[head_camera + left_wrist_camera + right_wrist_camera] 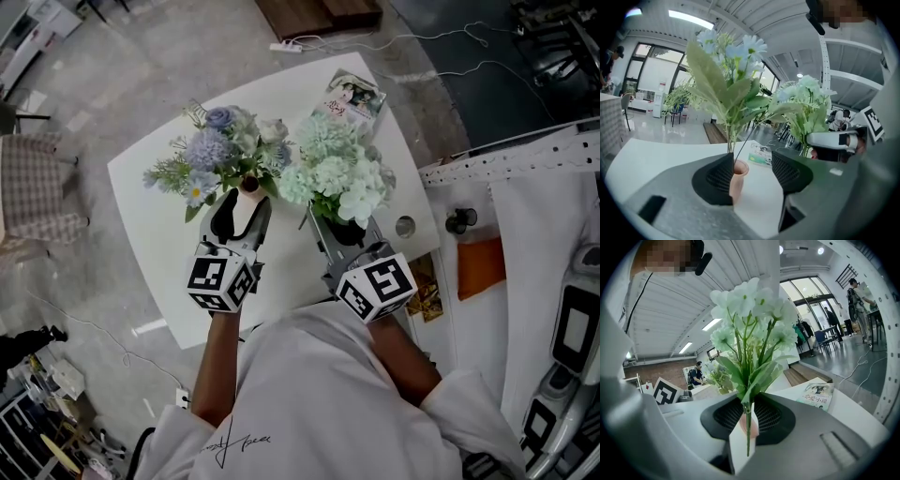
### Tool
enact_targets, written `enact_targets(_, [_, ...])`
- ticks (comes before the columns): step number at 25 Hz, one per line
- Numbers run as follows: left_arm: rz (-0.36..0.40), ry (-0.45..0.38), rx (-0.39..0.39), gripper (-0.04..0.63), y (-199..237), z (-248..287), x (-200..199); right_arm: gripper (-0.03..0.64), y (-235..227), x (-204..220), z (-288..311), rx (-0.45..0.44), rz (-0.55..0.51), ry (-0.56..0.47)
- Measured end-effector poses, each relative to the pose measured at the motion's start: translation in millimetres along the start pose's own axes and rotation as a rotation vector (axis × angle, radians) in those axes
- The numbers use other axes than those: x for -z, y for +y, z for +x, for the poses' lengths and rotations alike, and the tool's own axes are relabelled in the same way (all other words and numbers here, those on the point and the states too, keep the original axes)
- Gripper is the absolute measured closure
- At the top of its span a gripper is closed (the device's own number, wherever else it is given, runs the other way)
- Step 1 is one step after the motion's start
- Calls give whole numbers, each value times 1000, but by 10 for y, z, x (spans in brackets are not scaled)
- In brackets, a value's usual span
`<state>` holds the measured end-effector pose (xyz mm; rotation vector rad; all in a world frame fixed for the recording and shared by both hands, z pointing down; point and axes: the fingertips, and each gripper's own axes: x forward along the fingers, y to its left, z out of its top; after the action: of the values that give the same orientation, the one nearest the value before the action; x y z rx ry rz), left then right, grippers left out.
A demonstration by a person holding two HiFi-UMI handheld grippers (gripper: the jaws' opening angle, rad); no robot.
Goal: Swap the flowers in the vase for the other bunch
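On my feed the person wears a white shirt (309, 394) with loose short sleeves and a small black handwritten-style mark (239, 439) on its left side. The left gripper (246, 208) and the right gripper (345, 227) are grey. Each carries a white cube printed with black square markers: the left cube (222, 278) and the right cube (377, 284). In the gripper views I see smooth grey shells and black pads (717, 178) moulded with a fine ribbed grid. The right pads (729, 416) match.
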<state>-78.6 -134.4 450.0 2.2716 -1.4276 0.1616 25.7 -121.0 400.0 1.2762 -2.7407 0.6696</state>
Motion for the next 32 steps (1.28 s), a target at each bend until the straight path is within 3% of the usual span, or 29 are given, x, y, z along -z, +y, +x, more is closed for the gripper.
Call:
enact_targets(14, [-8,-67,24,414,-154,-336,-68,544,20,-68,-191,0,-46,-16])
enact_targets(20, [26,-75,37,435,-249,-481,-63,546,93,-69,-278,-25,-37,-24])
enact_targets(32, [5,-129,26,493,-346,-873,-22,549,305,-6,-474,-101,3,-19])
